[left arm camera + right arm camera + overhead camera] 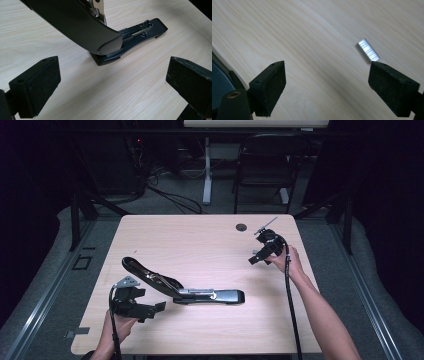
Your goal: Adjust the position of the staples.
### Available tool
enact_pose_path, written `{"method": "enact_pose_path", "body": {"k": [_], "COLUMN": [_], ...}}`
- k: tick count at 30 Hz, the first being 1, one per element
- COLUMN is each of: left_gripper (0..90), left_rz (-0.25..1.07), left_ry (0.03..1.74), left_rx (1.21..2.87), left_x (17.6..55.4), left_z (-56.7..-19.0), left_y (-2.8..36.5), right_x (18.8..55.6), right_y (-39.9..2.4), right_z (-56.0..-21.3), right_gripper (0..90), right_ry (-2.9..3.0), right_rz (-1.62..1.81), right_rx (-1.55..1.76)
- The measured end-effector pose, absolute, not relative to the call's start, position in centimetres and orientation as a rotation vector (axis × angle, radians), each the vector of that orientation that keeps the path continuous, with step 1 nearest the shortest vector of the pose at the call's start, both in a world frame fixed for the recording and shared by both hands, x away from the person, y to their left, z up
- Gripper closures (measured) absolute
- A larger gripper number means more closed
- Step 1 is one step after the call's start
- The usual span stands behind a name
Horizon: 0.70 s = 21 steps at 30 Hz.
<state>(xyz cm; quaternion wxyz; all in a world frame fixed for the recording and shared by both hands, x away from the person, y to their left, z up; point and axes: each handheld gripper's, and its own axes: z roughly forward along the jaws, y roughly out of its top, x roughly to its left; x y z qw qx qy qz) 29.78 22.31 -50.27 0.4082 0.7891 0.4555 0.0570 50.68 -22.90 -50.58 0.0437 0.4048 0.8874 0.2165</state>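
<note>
Lying at lower centre of the table, one opened stapler sits just right of the left claw, jaws wide and empty. One staple strip lies beside the right claw, also wide and empty.

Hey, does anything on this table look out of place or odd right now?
Yes. The stapler lies swung wide open, its top arm tilted up and back from the base, with the staple channel exposed. A loose strip of staples lies alone on the table, just beyond the open right gripper. Nothing looks broken or spilled.
</note>
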Motion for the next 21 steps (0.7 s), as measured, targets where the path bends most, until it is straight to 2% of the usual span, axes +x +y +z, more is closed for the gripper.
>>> {"method": "enact_pose_path", "body": {"k": [11,21], "left_gripper": [0.0,0.0], "left_rz": [0.134,0.133], "left_ry": [1.148,1.151], "left_rx": [2.0,2.008], "left_x": [29.8,29.8], "left_z": [-50.3,-50.4], "left_y": [22.3,22.2], "right_x": [53.3,54.4], "right_y": [-22.8,-22.3], "right_z": [-51.8,-53.2], "right_gripper": [39.0,43.8], "right_ry": [2.653,2.625], "right_rz": [0.632,0.559], "right_rx": [1.289,1.298]}}
